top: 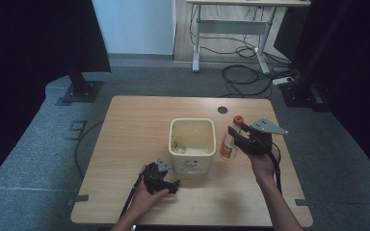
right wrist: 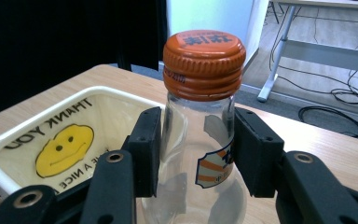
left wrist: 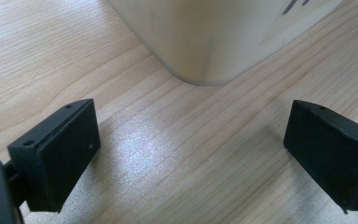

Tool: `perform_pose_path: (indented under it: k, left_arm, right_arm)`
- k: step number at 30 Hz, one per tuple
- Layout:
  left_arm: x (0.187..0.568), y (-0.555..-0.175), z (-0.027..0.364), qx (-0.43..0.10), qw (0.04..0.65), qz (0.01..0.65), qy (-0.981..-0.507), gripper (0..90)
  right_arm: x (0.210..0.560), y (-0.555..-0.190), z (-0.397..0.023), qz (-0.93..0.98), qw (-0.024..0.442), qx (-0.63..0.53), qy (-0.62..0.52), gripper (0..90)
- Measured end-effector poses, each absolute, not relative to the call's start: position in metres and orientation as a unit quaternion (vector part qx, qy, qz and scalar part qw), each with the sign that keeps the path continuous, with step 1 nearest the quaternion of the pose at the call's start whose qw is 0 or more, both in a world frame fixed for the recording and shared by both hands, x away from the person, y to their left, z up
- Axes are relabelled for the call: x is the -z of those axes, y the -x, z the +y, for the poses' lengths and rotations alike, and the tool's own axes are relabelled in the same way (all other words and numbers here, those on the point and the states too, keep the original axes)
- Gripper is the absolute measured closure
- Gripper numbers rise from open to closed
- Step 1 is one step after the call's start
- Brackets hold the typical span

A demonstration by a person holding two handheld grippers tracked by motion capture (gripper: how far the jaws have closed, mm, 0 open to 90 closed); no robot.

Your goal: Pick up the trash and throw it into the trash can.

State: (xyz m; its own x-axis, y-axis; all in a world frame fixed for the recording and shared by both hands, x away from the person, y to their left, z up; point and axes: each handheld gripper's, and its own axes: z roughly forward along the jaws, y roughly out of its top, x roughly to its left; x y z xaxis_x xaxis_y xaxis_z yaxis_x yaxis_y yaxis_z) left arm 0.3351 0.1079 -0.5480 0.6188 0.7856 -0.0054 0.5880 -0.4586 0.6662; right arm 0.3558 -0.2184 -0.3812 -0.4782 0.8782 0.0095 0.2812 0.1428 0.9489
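The right tool (top: 238,135) is held well above the light wooden worktop (top: 125,144) by the person's right hand (top: 264,161), whose forearm reaches in from the near edge and angles slightly inward; the grey three-cornered plate rides on top of it and its cable trails back along the wrist. Its two black jaws are closed against the neck and shoulder of a clear glass bottle with an orange screw cap and a striped label (right wrist: 200,140), one pad on each side, the cap rising free above the pads. The bottle stands upright on the worktop between the jaws, just beside the right wall of a cream square plastic tub (top: 192,144); in the right gripper view the tub (right wrist: 51,140) lies to the left of the tool, and its inner wall shows a yellow smiling face and the words THANK YOU. The left tool (top: 172,186) lies low, close to the worktop at the tub's near left corner, gripped by the person's left hand (top: 147,195) with the wrist bent so that the tool points to the right. Its jaws stand wide apart with bare wood between them, and the rounded corner of the tub (left wrist: 205,42) sits just ahead of them, not touched.
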Motion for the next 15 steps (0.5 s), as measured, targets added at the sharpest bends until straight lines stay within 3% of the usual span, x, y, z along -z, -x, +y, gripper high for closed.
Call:
perform_pose_path:
  k: [15]
  left_arm:
    - [0.5482,-0.335,0.1078,-0.153,0.322,0.41,-0.84,3.5]
  right_arm:
    - [0.3718,-0.3523,-0.213,0.694,0.293,-0.516,-0.409,55.0]
